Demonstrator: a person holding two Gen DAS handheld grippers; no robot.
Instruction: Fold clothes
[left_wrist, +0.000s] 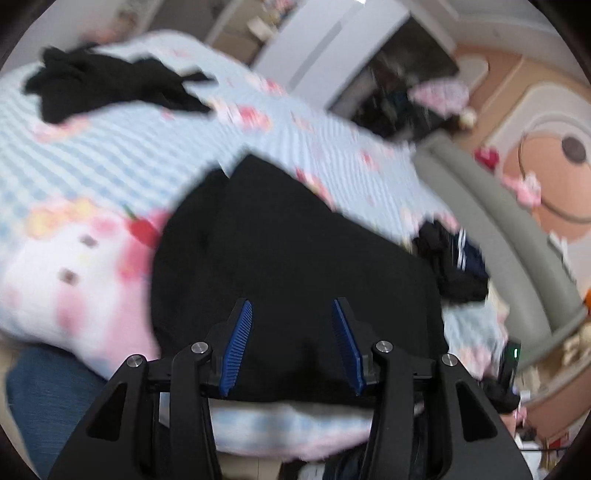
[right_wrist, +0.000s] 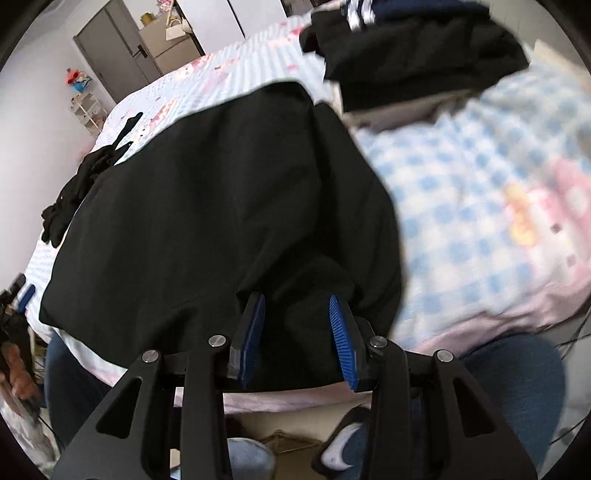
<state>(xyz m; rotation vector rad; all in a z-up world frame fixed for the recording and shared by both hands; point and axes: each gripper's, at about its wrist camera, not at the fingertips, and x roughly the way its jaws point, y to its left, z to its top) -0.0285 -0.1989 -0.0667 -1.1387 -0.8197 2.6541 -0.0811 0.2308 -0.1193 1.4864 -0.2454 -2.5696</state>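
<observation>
A large black garment (left_wrist: 295, 240) (right_wrist: 207, 206) lies spread on the bed, reaching to its near edge. My left gripper (left_wrist: 292, 302) hovers over the garment's near hem with its blue pads (left_wrist: 238, 339) well apart and nothing pressed between them. My right gripper (right_wrist: 296, 296) is at the garment's near right corner. A bunched fold of the black cloth sits between its fingers (right_wrist: 341, 336), and the pad faces stay bare. The left wrist view is blurred.
The bed has a blue checked sheet with pink cartoon prints (left_wrist: 110, 173) (right_wrist: 461, 192). A crumpled black garment (left_wrist: 110, 88) (right_wrist: 77, 188) lies further off. A stack of dark folded clothes (left_wrist: 454, 258) (right_wrist: 417, 48) sits by the grey bed rim (left_wrist: 498, 221). A person's jeans-clad legs (left_wrist: 44, 398) (right_wrist: 517, 387) are below.
</observation>
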